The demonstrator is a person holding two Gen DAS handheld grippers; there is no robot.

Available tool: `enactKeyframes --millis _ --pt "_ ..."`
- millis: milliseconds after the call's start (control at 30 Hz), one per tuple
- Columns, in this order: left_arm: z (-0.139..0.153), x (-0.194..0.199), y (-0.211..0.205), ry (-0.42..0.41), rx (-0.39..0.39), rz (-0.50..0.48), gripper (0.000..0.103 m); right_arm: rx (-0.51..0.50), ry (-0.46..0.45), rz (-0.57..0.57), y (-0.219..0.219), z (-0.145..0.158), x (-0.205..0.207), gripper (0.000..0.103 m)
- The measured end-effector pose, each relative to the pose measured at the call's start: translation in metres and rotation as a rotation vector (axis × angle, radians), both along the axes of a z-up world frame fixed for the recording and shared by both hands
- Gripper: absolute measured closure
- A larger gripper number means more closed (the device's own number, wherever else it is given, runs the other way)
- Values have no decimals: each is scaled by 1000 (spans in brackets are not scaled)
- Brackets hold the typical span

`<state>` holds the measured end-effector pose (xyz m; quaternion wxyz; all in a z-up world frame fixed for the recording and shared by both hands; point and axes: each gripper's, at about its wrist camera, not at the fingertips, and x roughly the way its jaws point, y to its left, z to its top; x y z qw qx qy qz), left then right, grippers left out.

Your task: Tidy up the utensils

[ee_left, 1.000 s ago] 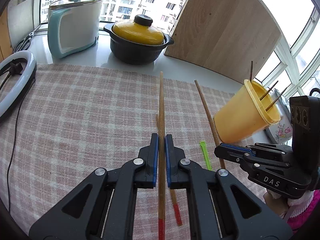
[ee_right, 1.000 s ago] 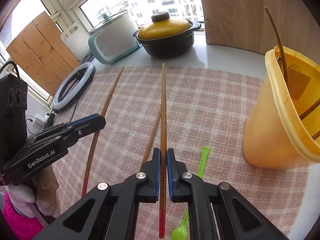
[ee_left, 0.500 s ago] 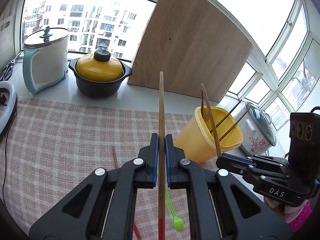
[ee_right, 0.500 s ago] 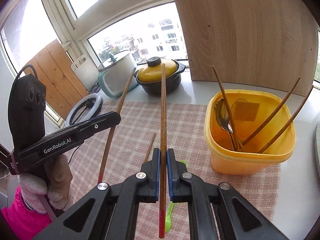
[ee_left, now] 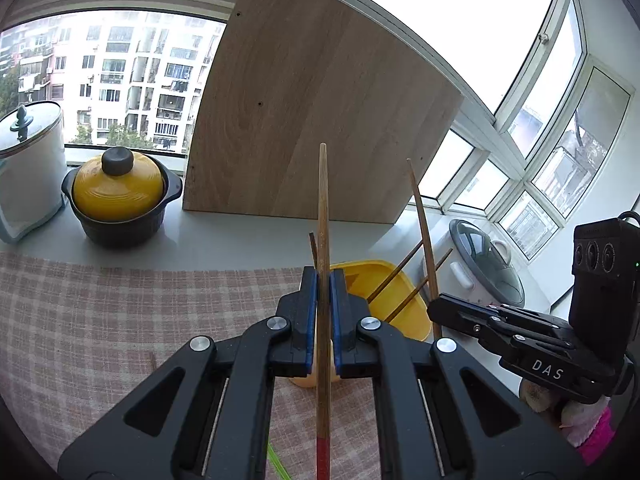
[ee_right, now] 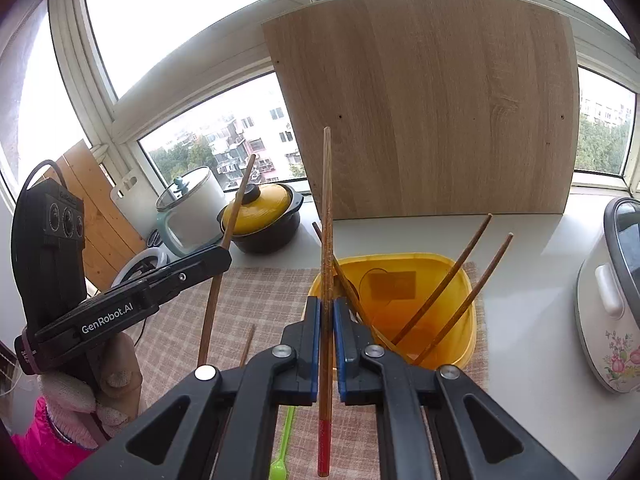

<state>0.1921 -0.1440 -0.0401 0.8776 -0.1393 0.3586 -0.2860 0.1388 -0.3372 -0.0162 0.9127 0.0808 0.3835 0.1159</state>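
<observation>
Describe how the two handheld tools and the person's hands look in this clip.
Both tools are black plastic with silver screws and blue pads on the fingers. The left tool carries white "GenRobot.AI" lettering, the right tool "DAS". Each has a black box with round lenses and a dark cable at the rear. The hand wears a pale knitted glove cuff over a bright pink sleeve.

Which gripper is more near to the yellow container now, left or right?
Right, though narrowly. The right gripper hangs at the yellow container's near rim; the left gripper is beside it, over the cloth.
</observation>
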Motion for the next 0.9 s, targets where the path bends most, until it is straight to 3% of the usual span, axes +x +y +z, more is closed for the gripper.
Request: enactKeyframes --millis 400,900 --pt "1 31 -37 -10 -33 -5 99 35 -33 -96 -33 8 26 99" --pt "-2 61 -63 -46 -26 8 99 -21 -53 -146 -43 -1 62 99"
